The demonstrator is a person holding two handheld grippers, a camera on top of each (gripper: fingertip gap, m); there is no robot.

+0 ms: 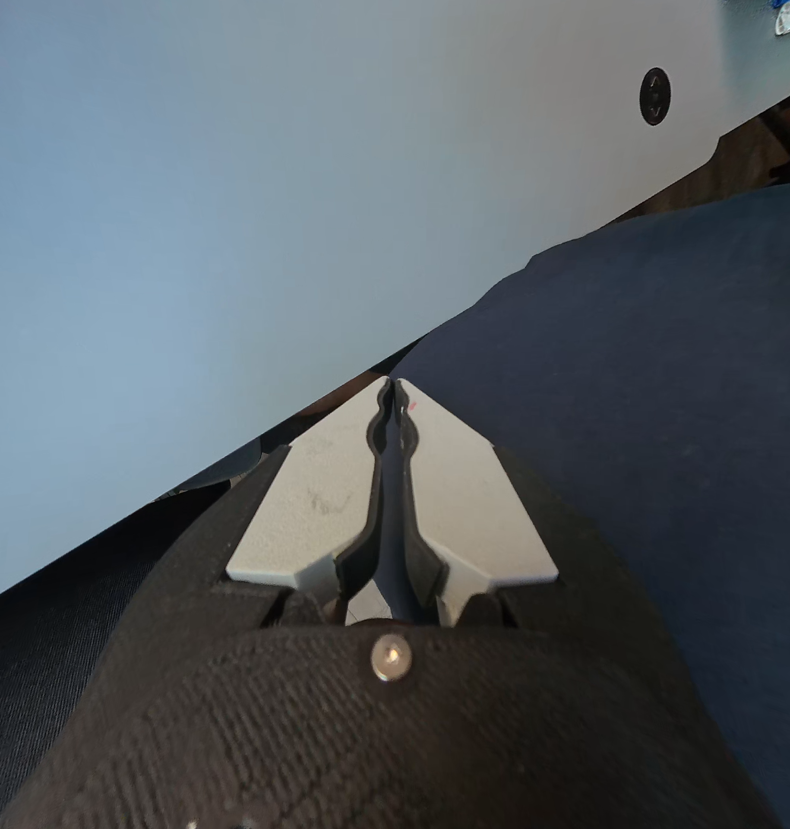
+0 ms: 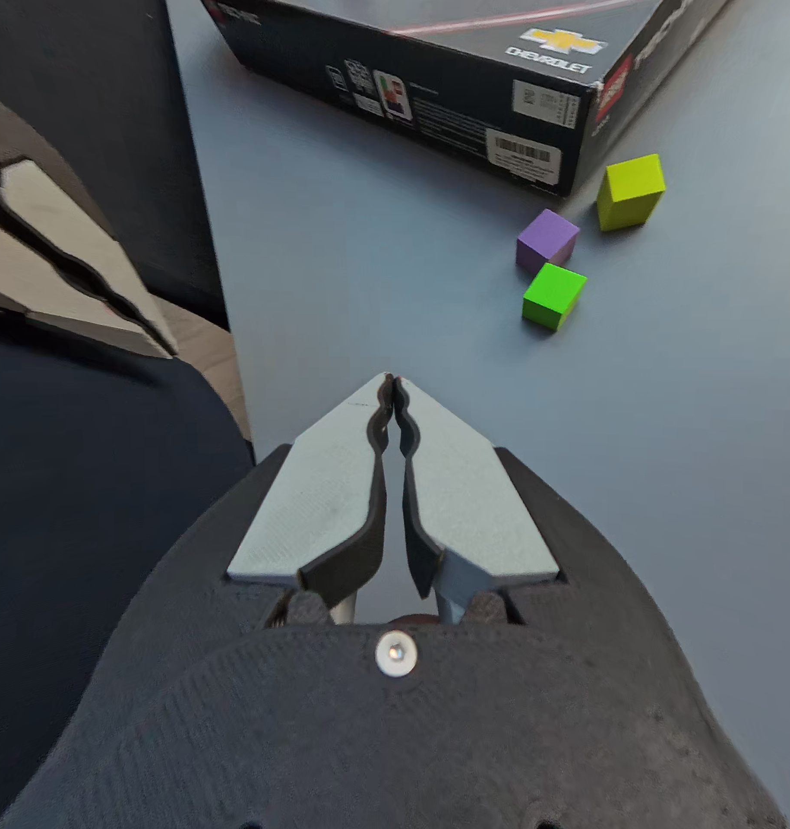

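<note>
My right gripper [image 2: 392,381] is shut with nothing between its pads, low over the grey-blue table [image 2: 339,251] near its left edge. Ahead and to its right lie a green cube [image 2: 553,296], a purple cube [image 2: 546,240] and a yellow-green block [image 2: 631,190], close together. My left gripper [image 1: 393,385] is shut with nothing in it, off the table's edge, its tips over a person's dark blue clothing [image 1: 608,381]. It also shows in the right wrist view [image 2: 155,345] at the far left, shut.
A large black printed cardboard box [image 2: 451,89] lies at the back of the table, next to the blocks. A round black button [image 1: 654,96] is set in the table [image 1: 160,179] near its edge. Dark clothing [image 2: 70,471] fills the lower left. One gripper's finger ends stand about 15 centimetres off the other's. Measured from the fingertips, the green cube [image 2: 553,296] is 11 centimetres or so from the right gripper and 25 centimetres from the left. My right tips are roughly 20 centimetres from the yellow-green block [image 2: 631,190].
</note>
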